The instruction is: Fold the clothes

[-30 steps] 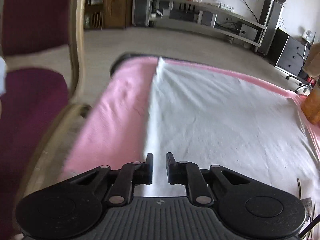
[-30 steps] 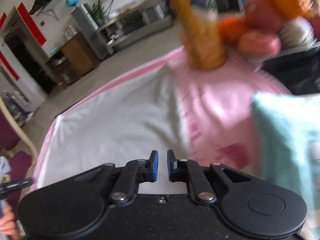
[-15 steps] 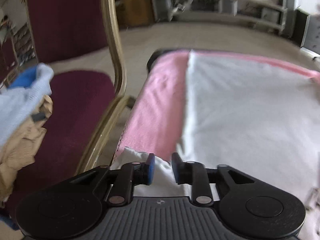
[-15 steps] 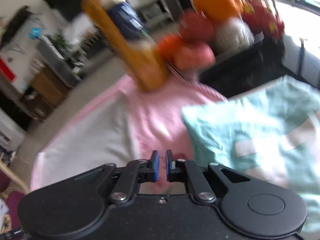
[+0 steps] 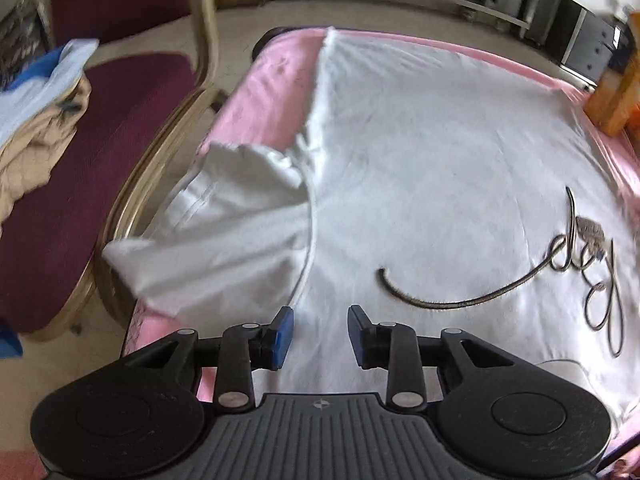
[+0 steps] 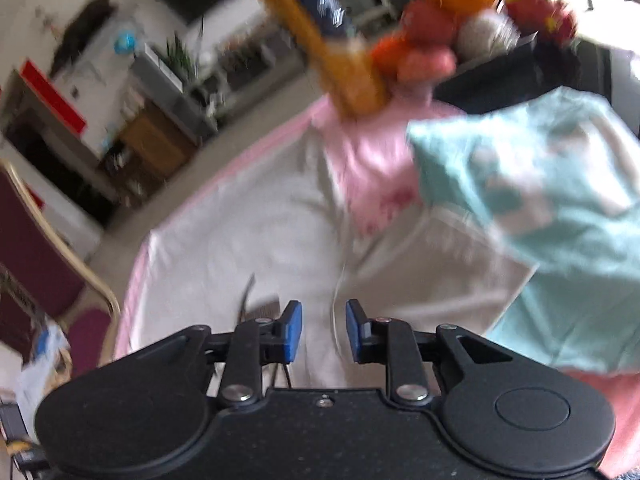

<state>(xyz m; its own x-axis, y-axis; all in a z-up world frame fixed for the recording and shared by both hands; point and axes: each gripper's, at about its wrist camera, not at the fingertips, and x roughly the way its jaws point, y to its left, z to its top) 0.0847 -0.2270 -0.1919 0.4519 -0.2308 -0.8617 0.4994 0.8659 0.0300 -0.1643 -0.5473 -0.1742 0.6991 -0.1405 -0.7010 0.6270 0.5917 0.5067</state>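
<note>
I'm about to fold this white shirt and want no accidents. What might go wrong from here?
The left sleeve hangs past the pink table edge beside the chair, so it may slip or snag. The orange bottle and fruit stand near the shirt; a wide swing might knock them.

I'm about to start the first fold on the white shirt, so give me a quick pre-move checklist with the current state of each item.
1. Left tool open and empty: ok, nothing sits between its blue pads.
2. Right tool open and empty: ok, gap clear.
3. White shirt spread flat on the pink table cover: mostly ok, body lies smooth.
4. Left sleeve flat: not ok, it is rumpled and hangs over the table edge toward the chair.
5. Right side clear: not ok, a teal garment lies over the shirt's right sleeve.
6. Orange bottle clear of the shirt: cannot tell, view blurred.
</note>
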